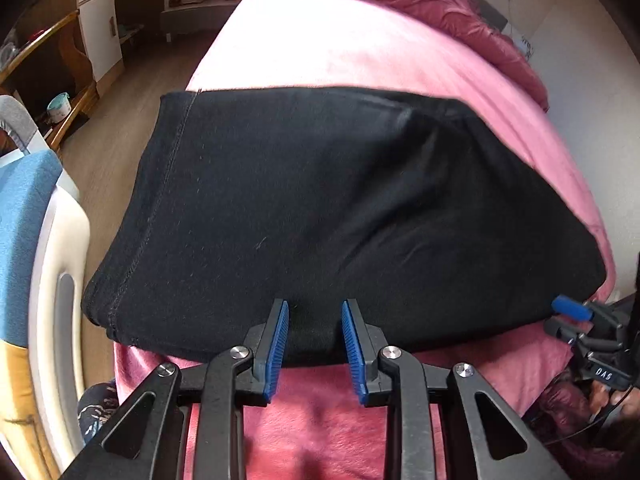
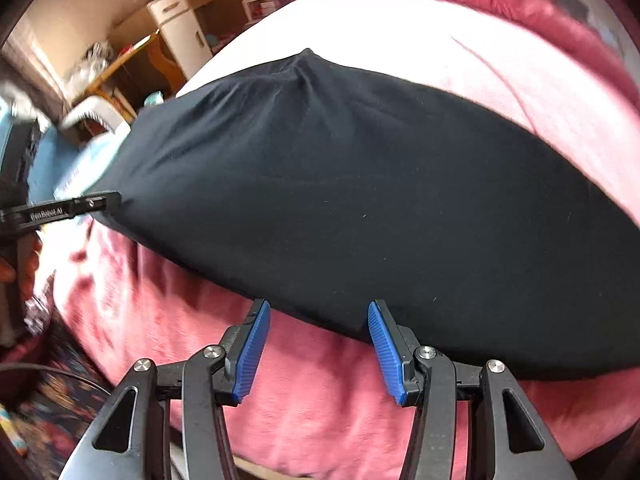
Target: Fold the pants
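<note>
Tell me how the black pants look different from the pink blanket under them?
The pants are black and folded into a smaller shape; the pink blanket is bright and spreads wider across the bed. The pants lie on top; the blanket lies beneath. Both are soft cloth.

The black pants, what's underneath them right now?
The black pants lie on a pink blanket that shows on the near and far sides. Both claws, left and right, are open at the near edge. Anything beneath the fabric itself is covered.
</note>
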